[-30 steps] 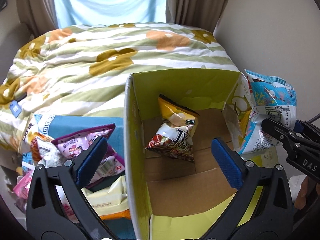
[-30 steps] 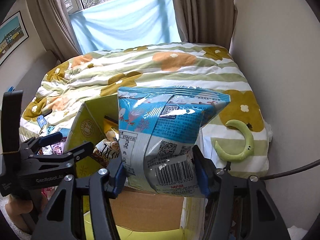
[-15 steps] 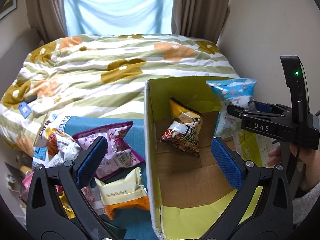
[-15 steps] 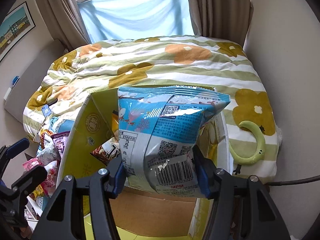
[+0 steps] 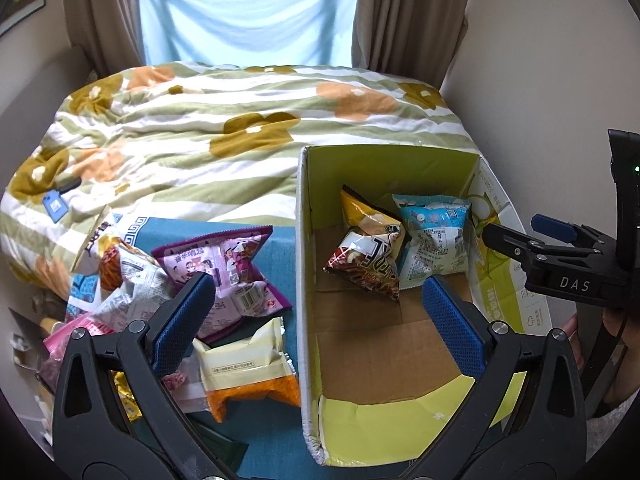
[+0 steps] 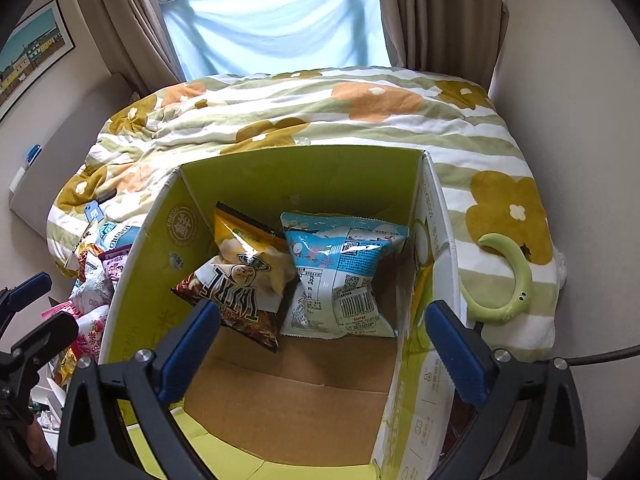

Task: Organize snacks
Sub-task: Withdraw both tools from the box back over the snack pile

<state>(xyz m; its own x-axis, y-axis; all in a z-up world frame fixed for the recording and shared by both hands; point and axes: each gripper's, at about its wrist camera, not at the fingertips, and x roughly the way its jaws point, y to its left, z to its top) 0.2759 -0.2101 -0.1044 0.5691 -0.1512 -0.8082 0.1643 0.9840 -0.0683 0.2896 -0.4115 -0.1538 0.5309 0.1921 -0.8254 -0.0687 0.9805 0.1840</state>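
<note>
Here's the cardboard box (image 6: 436, 264) sitting on the bed (image 5: 192, 128), and 2 snacks are in it now: the blue snack bag (image 6: 344, 276) stands against the box's far wall, leaning shoulder to shoulder with the yellow-and-brown chip bag (image 6: 244, 264). The right hand-held gripper (image 6: 320, 348) hovers over the box's near end, jaws spread wide, nothing between them. The left hand-held gripper (image 5: 316, 312) is just as wide and just as empty, straddling the box's left wall.

Plenty left to sort! Left of the box, on a teal cloth (image 5: 280, 252), lies the loose pile: a purple snack bag (image 5: 224, 268) on top, a cream-and-orange packet (image 5: 248, 376) closer to the camera, more wrappers beyond. By my reckoning the purple one is next, being nearest the left pads.

These look like puffed, air-filled pouches: light, soft, crinkly and slick. Squeeze the belly and it'll likely squirt out or crush what's inside. Better to pinch across a narrow end near the crimped seal, where the film is flat and stiffer. The box's front half is free for it.
</note>
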